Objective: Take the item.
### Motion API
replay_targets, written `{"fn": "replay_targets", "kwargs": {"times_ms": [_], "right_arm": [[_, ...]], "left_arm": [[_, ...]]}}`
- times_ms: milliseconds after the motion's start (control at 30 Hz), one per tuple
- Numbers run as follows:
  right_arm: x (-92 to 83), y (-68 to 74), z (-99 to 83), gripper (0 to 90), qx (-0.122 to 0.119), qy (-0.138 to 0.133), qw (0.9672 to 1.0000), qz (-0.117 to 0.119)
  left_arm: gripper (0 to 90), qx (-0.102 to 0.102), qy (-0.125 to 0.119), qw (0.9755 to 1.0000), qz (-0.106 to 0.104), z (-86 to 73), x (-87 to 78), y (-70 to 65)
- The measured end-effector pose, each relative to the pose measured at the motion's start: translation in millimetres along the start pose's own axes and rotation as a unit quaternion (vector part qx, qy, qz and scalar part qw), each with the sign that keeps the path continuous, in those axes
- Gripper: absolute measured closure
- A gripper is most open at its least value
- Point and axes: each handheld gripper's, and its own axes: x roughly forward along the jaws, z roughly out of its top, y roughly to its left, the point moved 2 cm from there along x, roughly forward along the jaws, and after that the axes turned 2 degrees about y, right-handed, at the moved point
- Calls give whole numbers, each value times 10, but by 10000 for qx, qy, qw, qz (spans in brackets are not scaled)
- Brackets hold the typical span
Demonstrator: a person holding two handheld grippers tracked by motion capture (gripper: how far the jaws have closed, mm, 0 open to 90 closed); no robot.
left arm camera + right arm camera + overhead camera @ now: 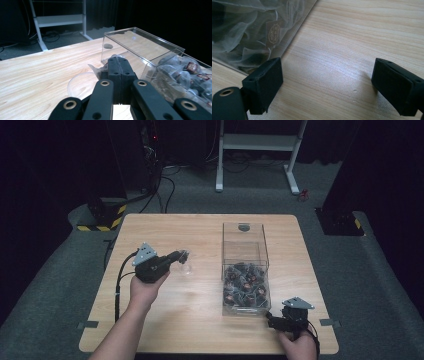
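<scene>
Wooden table [200,320], grey carpeted floor [360,270].

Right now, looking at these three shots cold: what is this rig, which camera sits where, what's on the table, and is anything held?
No robot arm here: a person sits at a wooden table with hand-held tongs in each hand. The high view looks down from above the person's side; the other two come from cameras riding on each pair of tongs, looking along their black jaws.

On the table stands a clear plastic box with its lid open, its near end full of tea bags in see-through wrappers. Left of it sits a small clear dish.

The left tongs are shut on a clear-wrapped tea bag above the dish. The right tongs stand open with nothing between the jaws, low over the table beside the box's near corner.
</scene>
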Motion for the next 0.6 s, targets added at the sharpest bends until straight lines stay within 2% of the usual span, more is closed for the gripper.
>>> {"fn": "replay_targets", "kwargs": {"times_ms": [233, 600], "right_arm": [[0, 0, 0, 100, -1, 0, 10000, 1], [-2, 3, -2, 102, -3, 0, 10000, 6]], "left_arm": [[898, -78, 84, 9999, 82, -7, 73, 72], [897, -97, 277, 9994, 189, -69, 207, 169]]}}
